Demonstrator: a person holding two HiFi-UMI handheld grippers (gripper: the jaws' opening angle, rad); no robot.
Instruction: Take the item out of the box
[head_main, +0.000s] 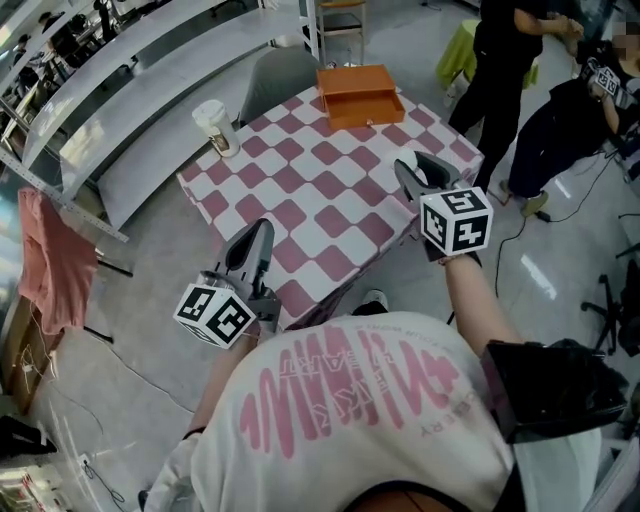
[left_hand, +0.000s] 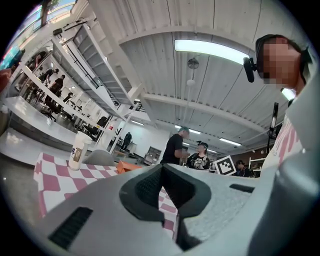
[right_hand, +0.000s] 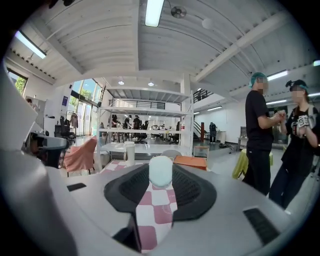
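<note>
An orange box lies at the far end of the pink-and-white checked table; it also shows as the orange box ahead of the right gripper. My right gripper hangs over the table's right edge, shut on a small white cylindrical item pinched at its fingertips. At the table's near left edge my left gripper points across the cloth. Its jaws meet at the tips with nothing between them in the left gripper view.
A white paper cup stands at the table's left corner. A grey chair sits behind the table. Two people stand to the right. A pink cloth hangs at the left, and a black bag lies near right.
</note>
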